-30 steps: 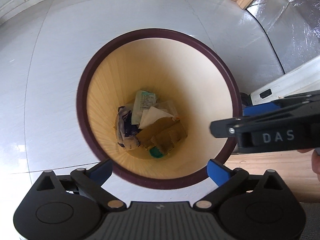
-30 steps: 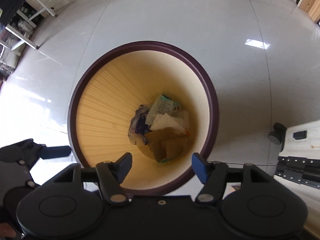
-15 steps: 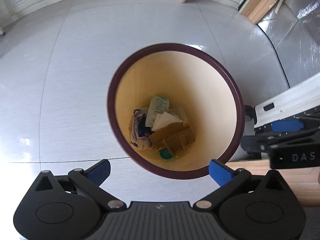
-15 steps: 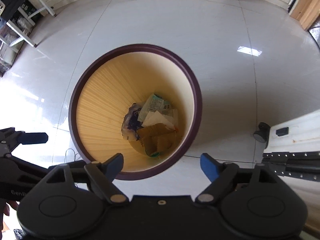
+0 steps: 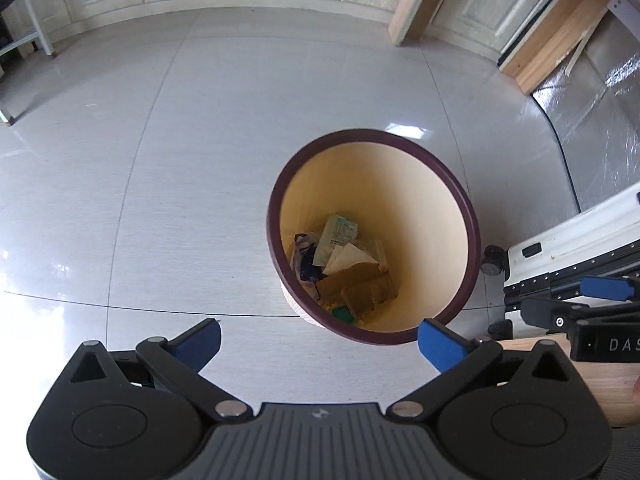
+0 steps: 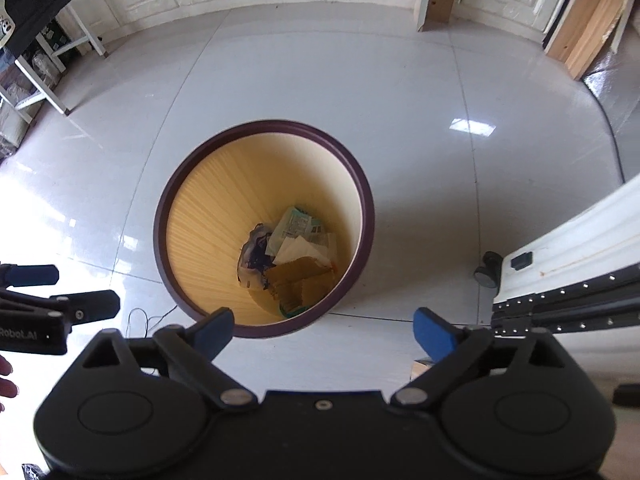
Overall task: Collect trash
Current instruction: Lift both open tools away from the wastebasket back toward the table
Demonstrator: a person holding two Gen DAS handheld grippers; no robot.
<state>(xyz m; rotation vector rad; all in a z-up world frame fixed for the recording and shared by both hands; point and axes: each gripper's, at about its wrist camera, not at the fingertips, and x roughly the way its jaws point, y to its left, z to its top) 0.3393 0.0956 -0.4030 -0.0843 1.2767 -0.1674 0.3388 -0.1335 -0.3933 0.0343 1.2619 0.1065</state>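
A round bin (image 5: 468, 216) with a dark purple rim and a cream inside stands on the floor; it also shows in the right wrist view (image 6: 162, 224). Trash (image 5: 344, 264) lies at its bottom: brown cardboard, white paper, a greenish packet, a dark wrapper; it shows in the right wrist view too (image 6: 292, 260). My left gripper (image 5: 320, 342) is open and empty, high above the bin's near rim. My right gripper (image 6: 324, 330) is open and empty, above the near rim. Each gripper shows at the edge of the other's view (image 5: 592, 300) (image 6: 48, 292).
Pale tiled floor (image 6: 320, 80) lies all around the bin. A white cart with black rails and castor wheels (image 6: 560, 268) stands to the right. Wooden boards (image 5: 552, 40) lean at the back right. White cabinet doors line the far wall. A white table leg (image 6: 44, 84) stands at the left.
Both grippers have risen and drawn back from the bin, which looks smaller and farther now. Both stay open and empty.
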